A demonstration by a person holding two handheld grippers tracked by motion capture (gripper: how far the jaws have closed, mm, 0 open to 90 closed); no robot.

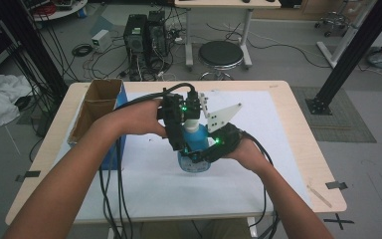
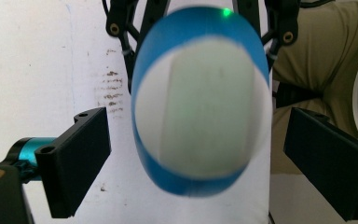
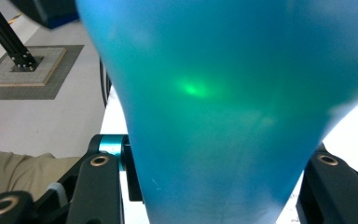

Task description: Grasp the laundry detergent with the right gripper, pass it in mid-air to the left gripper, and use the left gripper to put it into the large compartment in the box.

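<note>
Blue plastic bottle [image 1: 195, 149], probably light, smooth and slippery: right hand-held gripper [image 1: 210, 153] clamps its body low down; left hand-held gripper [image 2: 191, 154] spread wide around its white cap [image 2: 200, 123].

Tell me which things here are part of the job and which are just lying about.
In use: blue bottle, held at its body by the right gripper; left gripper, jaws open either side of its white cap.
Lying about: cardboard box, black stool, computer towers.
</note>
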